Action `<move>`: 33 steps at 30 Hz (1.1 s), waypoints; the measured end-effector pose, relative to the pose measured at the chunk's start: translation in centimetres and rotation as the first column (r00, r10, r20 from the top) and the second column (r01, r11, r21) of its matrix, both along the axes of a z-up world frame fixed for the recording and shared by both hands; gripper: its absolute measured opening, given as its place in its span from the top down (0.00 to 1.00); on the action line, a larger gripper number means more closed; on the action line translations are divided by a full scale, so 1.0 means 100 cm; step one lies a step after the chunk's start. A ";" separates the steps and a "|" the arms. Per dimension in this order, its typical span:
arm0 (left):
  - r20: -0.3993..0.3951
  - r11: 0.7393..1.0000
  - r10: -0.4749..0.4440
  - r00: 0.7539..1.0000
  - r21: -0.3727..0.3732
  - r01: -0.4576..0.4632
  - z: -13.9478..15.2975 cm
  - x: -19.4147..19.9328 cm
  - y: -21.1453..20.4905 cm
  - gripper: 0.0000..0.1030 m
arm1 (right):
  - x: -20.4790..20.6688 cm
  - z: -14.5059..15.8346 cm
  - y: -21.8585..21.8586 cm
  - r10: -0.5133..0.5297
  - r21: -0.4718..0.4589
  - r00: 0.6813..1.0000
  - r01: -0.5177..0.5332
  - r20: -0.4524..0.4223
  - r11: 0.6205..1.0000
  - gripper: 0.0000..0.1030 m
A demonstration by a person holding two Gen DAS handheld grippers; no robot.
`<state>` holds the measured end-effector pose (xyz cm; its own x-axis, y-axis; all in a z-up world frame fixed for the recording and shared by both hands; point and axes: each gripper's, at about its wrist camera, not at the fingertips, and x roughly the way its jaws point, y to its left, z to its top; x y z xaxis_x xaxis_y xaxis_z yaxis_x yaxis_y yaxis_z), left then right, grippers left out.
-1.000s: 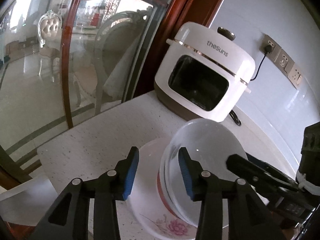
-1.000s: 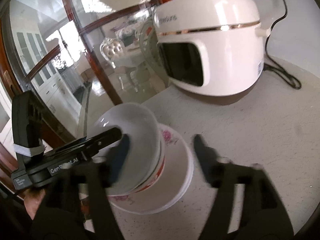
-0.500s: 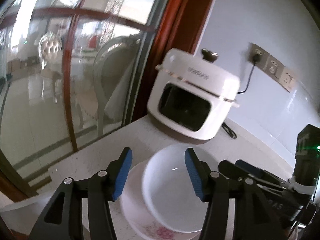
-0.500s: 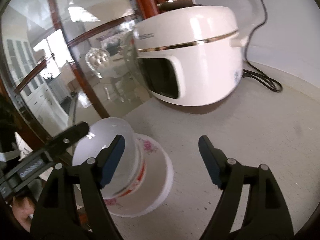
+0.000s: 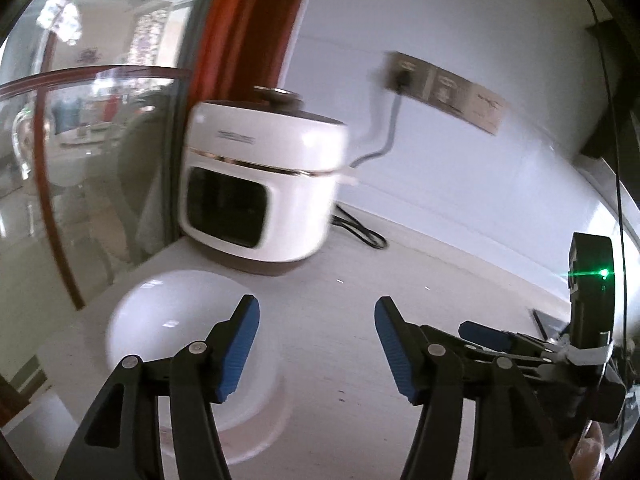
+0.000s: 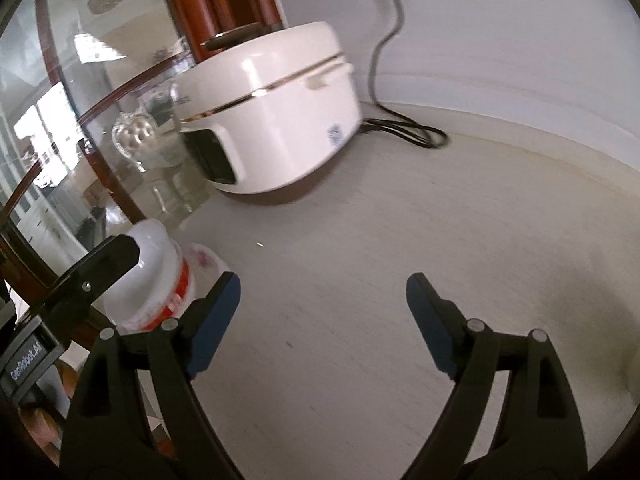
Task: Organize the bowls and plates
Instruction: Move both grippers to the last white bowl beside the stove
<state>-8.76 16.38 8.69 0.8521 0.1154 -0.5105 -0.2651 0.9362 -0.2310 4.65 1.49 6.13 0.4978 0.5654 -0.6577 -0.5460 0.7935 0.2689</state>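
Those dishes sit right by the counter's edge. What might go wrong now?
The bowl stacked on the plate sits near the countertop's corner, so a nudge from the open left gripper might push it off. The cooker's cord lies looped on the counter and may snag.

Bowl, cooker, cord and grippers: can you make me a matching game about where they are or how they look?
Things:
1. bowl
2. cooker
3. cord
4. left gripper

Places or states:
A. wide open, holding nothing
B. coiled on the counter by the wall
C. sitting on a plate
D. standing by the glass door

Pairs: 1-C, 2-D, 3-B, 4-A
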 end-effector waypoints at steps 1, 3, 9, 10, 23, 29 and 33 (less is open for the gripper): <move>-0.003 1.000 -0.018 1.000 0.006 0.018 -0.001 0.001 -0.006 0.40 | -0.002 -0.001 -0.009 -0.015 -0.007 1.000 0.015 0.000 1.000 0.16; -0.020 0.997 -0.072 0.997 -0.002 0.072 -0.006 0.008 -0.022 0.40 | -0.005 -0.004 -0.024 -0.044 -0.032 0.999 0.044 0.001 0.998 0.16; -0.071 0.983 -0.185 0.980 -0.027 0.184 -0.022 0.019 -0.065 0.40 | -0.013 -0.012 -0.071 -0.122 -0.096 0.993 0.120 -0.010 0.988 0.16; -0.080 0.979 -0.203 0.976 -0.036 0.200 -0.026 0.020 -0.071 0.40 | -0.014 -0.014 -0.078 -0.132 -0.105 0.991 0.130 -0.015 0.986 0.16; -0.229 0.918 -0.392 0.891 -0.158 0.364 -0.057 0.045 -0.144 0.40 | -0.026 -0.034 -0.157 -0.258 -0.168 0.964 0.244 -0.069 0.955 0.13; -0.238 0.891 -0.452 0.859 -0.163 0.424 -0.059 0.052 -0.177 0.40 | -0.037 -0.028 -0.197 -0.330 -0.167 0.942 0.316 -0.059 0.934 0.13; -0.244 0.871 -0.489 0.837 -0.178 0.457 -0.057 0.060 -0.198 0.40 | -0.045 -0.024 -0.222 -0.382 -0.162 0.923 0.371 -0.043 0.915 0.13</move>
